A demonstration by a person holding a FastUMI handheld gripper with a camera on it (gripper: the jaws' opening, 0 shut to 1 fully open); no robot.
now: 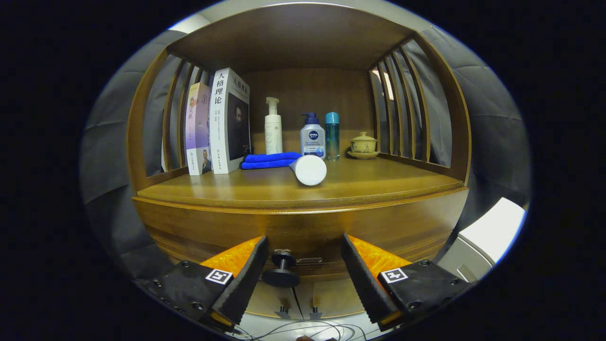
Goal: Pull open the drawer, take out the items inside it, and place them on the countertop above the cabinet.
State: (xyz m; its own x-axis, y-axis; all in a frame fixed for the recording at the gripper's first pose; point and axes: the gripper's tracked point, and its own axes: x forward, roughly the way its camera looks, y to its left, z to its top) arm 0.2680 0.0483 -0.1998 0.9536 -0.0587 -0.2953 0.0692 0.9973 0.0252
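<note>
Your tongs (305,277) are spread around the knob (281,271) of the shut drawer (303,227), and a tube (308,169) and cloth (270,160) lie beyond on the surface (378,182); contents hidden.

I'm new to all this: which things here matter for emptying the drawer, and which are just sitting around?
Job: gripper, open around the drawer knob; drawer; countertop.
Sitting around: books, blue cloth, bottles, white tube, teacup.
</note>
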